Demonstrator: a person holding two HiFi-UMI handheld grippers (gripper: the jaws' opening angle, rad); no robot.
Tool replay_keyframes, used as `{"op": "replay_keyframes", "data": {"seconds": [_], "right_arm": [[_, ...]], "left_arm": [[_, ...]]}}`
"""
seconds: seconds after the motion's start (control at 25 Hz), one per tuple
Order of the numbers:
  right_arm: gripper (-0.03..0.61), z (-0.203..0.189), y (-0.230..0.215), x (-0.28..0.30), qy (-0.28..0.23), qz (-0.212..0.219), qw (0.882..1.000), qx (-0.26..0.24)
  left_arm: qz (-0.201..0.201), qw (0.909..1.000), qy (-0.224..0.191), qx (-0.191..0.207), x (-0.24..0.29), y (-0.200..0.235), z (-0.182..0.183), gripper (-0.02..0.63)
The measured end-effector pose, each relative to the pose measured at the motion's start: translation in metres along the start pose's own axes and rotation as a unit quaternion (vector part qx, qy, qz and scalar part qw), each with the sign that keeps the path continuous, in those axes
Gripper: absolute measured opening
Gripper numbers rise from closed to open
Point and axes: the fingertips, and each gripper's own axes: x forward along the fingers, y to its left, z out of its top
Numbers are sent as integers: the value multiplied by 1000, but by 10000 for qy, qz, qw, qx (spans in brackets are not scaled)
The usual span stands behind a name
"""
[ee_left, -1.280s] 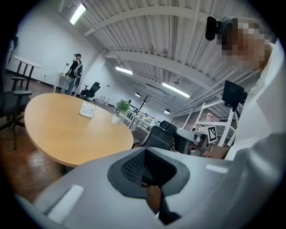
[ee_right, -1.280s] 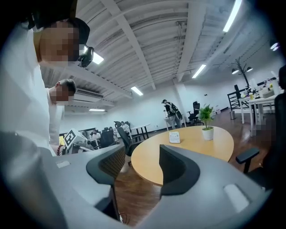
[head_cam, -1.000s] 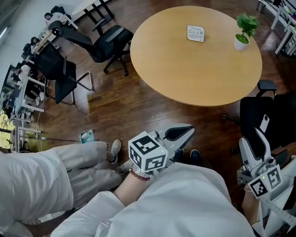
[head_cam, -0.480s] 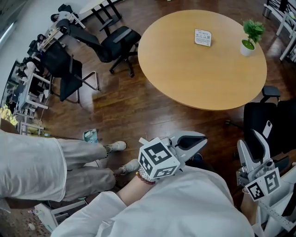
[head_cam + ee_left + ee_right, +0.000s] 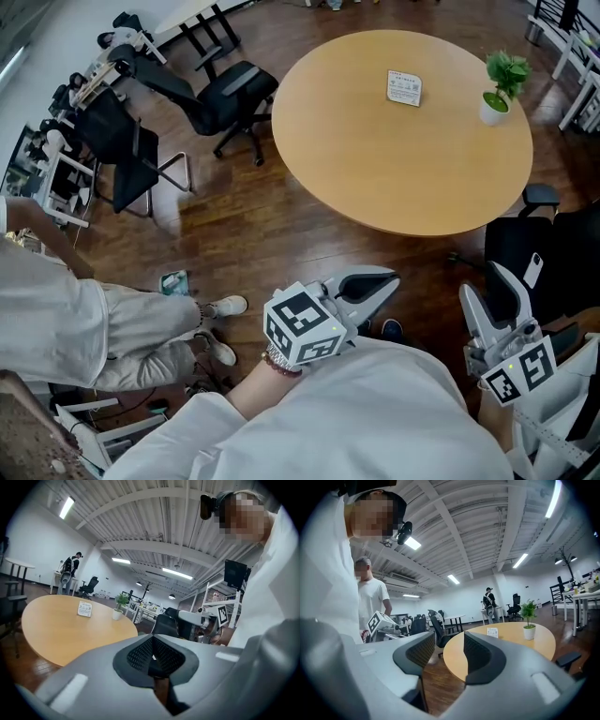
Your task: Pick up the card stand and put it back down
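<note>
Right gripper, jaws just eased inward, gapes empty; left gripper clenched; a rushed reach could topple the distant card stand.

The bystander in light clothes has drawn back to the left, farther from the round table. The right gripper has edged slightly leftward below the table's near edge; its jaws have just been closing a little, with nothing between them.

White sleeves, beaded bracelet, grey left claw and right claw, black-marked white cubes.
</note>
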Motion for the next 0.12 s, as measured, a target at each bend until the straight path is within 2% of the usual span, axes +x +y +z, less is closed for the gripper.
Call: {"op": "replay_keyframes", "data": {"seconds": [0.12], "right_arm": [[185, -1, 3, 7, 38, 122, 9999, -12]], "left_arm": [[36, 10000, 50, 0, 8, 3, 3, 0]]}}
